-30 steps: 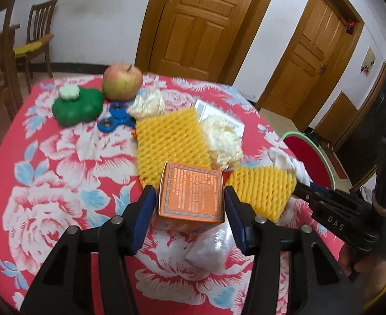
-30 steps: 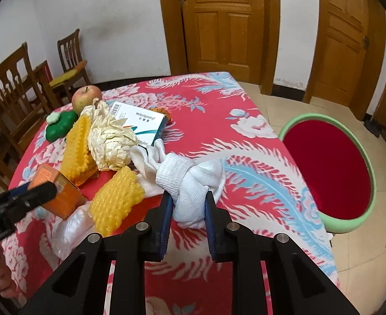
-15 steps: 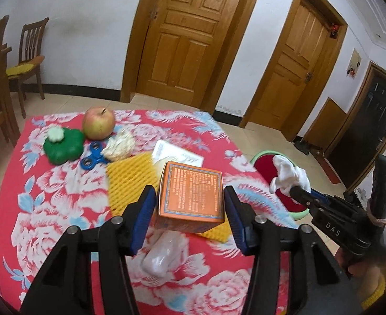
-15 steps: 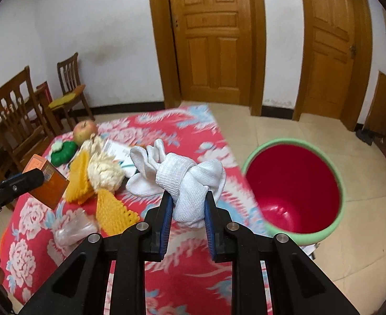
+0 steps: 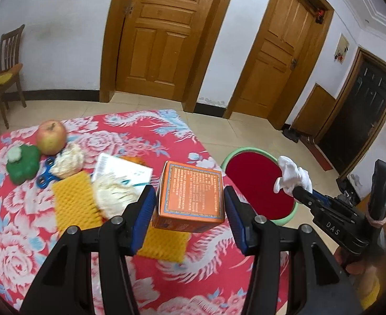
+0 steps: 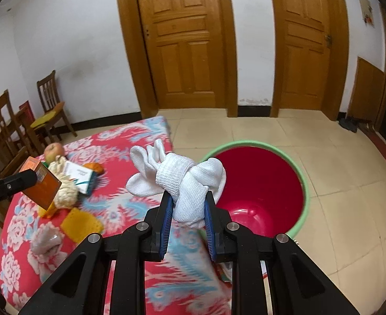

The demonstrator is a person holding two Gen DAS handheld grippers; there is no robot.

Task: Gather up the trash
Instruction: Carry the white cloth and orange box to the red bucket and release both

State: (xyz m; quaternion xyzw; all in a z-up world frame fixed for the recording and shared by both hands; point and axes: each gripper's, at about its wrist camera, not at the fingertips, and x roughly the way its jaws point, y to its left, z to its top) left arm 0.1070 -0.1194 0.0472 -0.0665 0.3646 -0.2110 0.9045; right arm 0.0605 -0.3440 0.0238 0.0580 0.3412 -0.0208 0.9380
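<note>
The knotted white cloth (image 6: pixel 190 186) is held in the right tongs (image 6: pixel 187 216), just before the red bin (image 6: pixel 261 197) on the floor. The left tongs (image 5: pixel 190 211) grip the orange box (image 5: pixel 191 197) above the tabletop (image 5: pixel 22 236), farther from this bin.

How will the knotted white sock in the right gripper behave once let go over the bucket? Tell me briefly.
The knotted white sock looks soft: it bulges around the right gripper, so it should drop limply. Its loose ends flop sideways and might catch the green rim of the bucket. It probably won't bounce or roll.
</note>
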